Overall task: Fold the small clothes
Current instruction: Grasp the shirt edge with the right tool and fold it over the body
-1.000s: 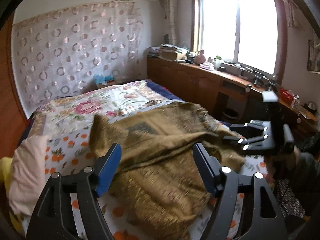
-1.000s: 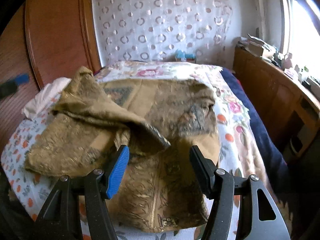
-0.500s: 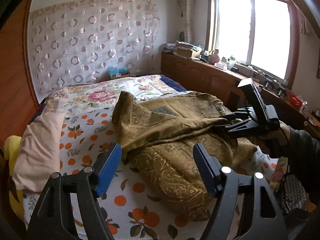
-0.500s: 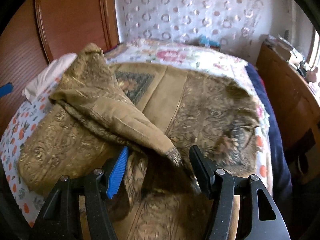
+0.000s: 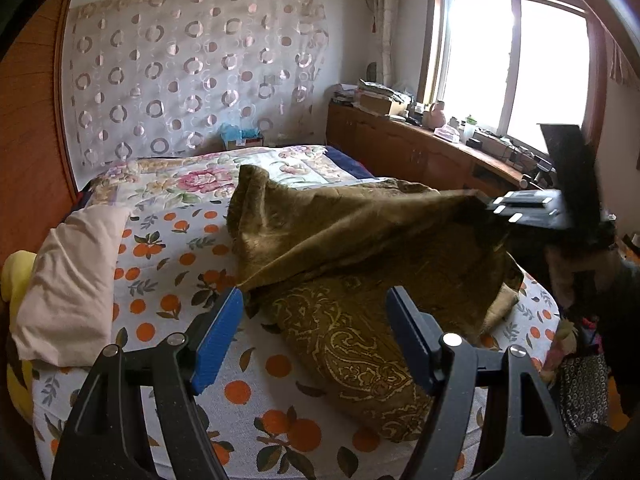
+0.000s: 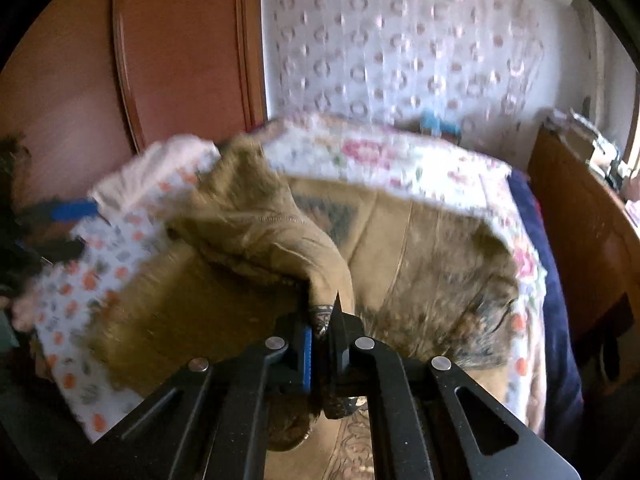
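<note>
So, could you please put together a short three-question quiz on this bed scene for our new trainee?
1. True or false: the right gripper is clamped on a corner of the brown patterned garment.
2. The left gripper is: A) shut on cloth, B) open with nothing gripped, C) out of view.
3. Which folded item lies at the bed's left edge in the left wrist view?

Key
1. True; its jaws have just been closing, with fabric pinched between them.
2. B.
3. The pale pink cloth, on the orange-print bedsheet.
</note>
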Demonstrator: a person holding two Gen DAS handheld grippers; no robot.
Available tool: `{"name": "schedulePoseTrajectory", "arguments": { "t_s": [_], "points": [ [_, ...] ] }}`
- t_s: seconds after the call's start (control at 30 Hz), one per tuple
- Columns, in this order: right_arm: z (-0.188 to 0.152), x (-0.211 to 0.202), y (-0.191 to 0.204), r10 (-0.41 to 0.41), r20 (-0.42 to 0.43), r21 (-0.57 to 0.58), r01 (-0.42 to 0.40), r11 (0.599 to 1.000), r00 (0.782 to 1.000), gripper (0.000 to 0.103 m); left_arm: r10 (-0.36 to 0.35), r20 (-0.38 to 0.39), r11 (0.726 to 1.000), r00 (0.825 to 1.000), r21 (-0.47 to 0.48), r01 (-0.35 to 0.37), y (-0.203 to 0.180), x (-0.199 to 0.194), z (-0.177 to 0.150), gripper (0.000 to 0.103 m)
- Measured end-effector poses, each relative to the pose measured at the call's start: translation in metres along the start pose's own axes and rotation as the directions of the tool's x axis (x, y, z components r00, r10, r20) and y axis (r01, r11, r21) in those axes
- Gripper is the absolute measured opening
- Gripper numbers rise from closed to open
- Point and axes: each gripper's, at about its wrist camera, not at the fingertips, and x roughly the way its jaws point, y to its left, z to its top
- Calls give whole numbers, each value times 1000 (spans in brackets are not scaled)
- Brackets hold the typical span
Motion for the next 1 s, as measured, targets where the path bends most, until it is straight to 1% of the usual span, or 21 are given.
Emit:
{"name": "schedulePoseTrajectory", "arguments": {
  "t_s": [0.07,0.13,0.2,0.3,0.4,0.5,0.53,0.6,0.67,0.7,0.73,0.77,0.83,1.0],
  "points": [
    [2,-17,-4,1,24,0,-1,1000,1000,5,-3,3,1000,1000,0,3,-1,0,0,75],
    [1,-31,-8,-29,37,-7,29,1000,999,5,-3,6,1000,1000,1,3,-1,-1,0,75],
    [-4,-38,-16,-54,31,2,54,999,998,5,-7,11,1000,1000,-3,7,-2,0,1,75],
    [-21,-36,-33,-131,-23,20,131,991,991,5,-11,17,1000,1000,0,11,-5,0,1,75],
    [-42,-17,-48,-153,-119,48,160,986,981,5,-17,17,1000,1000,3,17,-8,0,1,75],
    [-57,-6,-51,-170,-159,49,180,983,973,5,-11,18,1000,1000,15,11,-11,-1,2,75],
    [-59,-5,-50,-171,-161,50,181,982,972,10,-10,18,1000,1000,14,10,-11,-1,3,75],
    [-58,-5,-48,-202,-161,44,212,976,966,16,-6,20,1000,1000,13,6,-11,-2,3,75],
    [-51,-8,-42,-209,-144,37,217,976,967,25,-2,22,1000,1000,12,2,-12,-2,3,75],
    [-49,-12,-40,-202,-132,36,209,977,970,38,-2,21,1000,1000,11,2,-11,-2,3,75],
    [-47,-17,-36,-196,-114,31,200,979,974,50,-2,22,1000,1000,12,2,-11,-2,3,75],
    [-47,-21,-32,-188,-96,22,191,981,977,52,-1,22,1000,1000,12,0,-11,-2,3,75],
    [-40,-20,-24,-165,-77,7,166,986,983,52,1,22,1000,1000,11,-1,-11,-3,2,75],
    [-27,11,-4,-106,-82,-33,103,994,991,52,4,21,1000,1000,7,-5,-9,-3,2,75]
  ]
}}
